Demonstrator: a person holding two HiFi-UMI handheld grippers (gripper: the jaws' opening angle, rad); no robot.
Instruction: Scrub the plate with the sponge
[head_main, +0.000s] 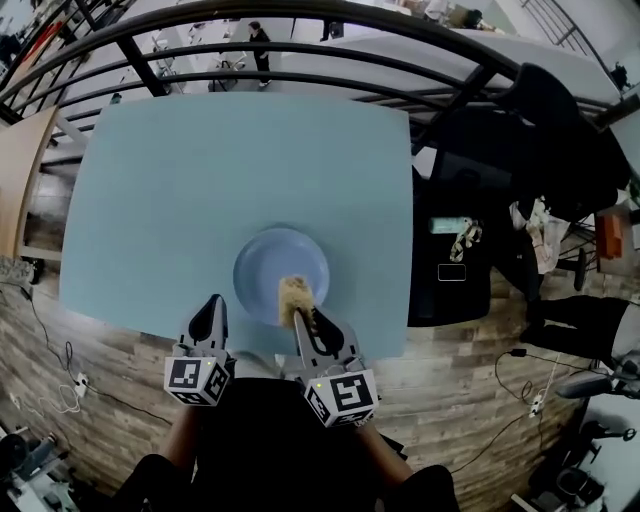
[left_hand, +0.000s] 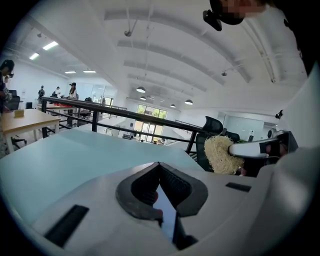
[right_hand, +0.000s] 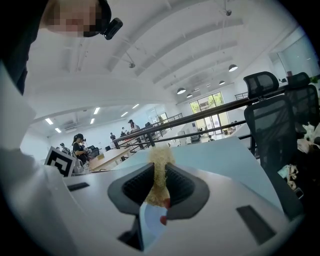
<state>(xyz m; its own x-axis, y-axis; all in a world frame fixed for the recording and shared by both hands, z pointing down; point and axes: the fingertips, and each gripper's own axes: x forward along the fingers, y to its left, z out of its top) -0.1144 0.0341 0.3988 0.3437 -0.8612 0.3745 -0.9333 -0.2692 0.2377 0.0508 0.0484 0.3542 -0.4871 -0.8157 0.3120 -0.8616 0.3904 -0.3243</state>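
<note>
Head view puts the plate (head_main: 262, 250) toward 6 o'clock on the pale blue surface (head_main: 160, 200), close to its near edge, with nothing steadying it. That is the main risk as I judge it: the left gripper (head_main: 210, 305) hangs clear of the plate at about its 8 o'clock, so a firm scrubbing stroke could set the plate sliding, or drag it toward 6 o'clock and off the edge. A second risk lies in the hold on the sponge (head_main: 293, 292). It is a loose, fibrous tuft pinched low down, and sideways pressure could bend it flat or tease it out of the jaws, leaving hard gripper tips to scrape the plate

Right gripper view shows the right gripper (right_hand: 159, 175) clenched on the sponge, jaws parted only by the squeezed fibres, the tuft standing out beyond the tips. It sits over the plate's rim at roughly 5 o'clock; whether it presses on the plate I cannot tell. Left gripper view shows the left gripper's jaws brought together at the tips, grasping nothing
</note>
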